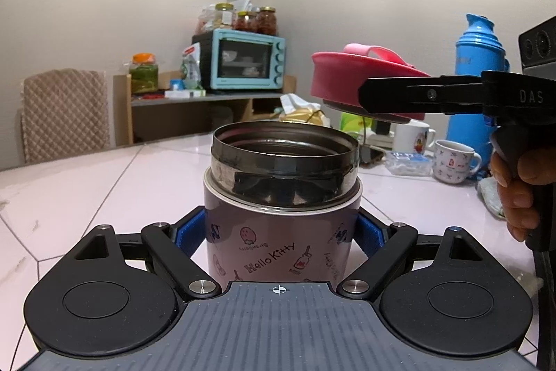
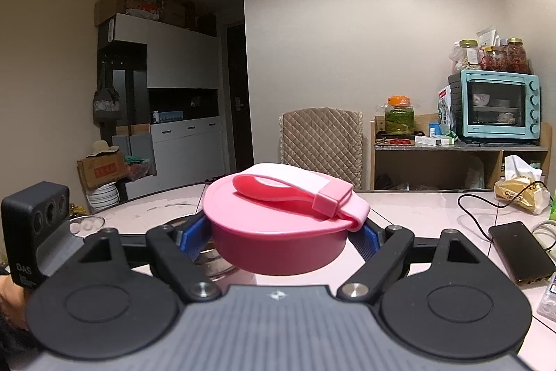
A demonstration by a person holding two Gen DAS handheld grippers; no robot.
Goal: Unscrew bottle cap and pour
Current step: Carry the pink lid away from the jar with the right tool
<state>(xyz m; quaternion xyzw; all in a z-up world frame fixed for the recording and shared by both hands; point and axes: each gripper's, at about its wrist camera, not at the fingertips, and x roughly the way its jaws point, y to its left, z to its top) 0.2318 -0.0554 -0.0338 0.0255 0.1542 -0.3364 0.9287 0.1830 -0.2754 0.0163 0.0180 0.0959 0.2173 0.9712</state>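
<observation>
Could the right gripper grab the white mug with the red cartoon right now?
Probably not: the right gripper is shut on the pink lid, so its jaws are occupied. The mug stands unblocked on the table.

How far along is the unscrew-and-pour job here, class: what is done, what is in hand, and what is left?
Done: the pink cap is off; the flask stands with its steel mouth open. In hand: the right gripper grips the cap, held in the air up and to the right of the mouth; the left gripper clamps the flask upright on the table. Left: pouring. The flask is not yet tilted.
</observation>
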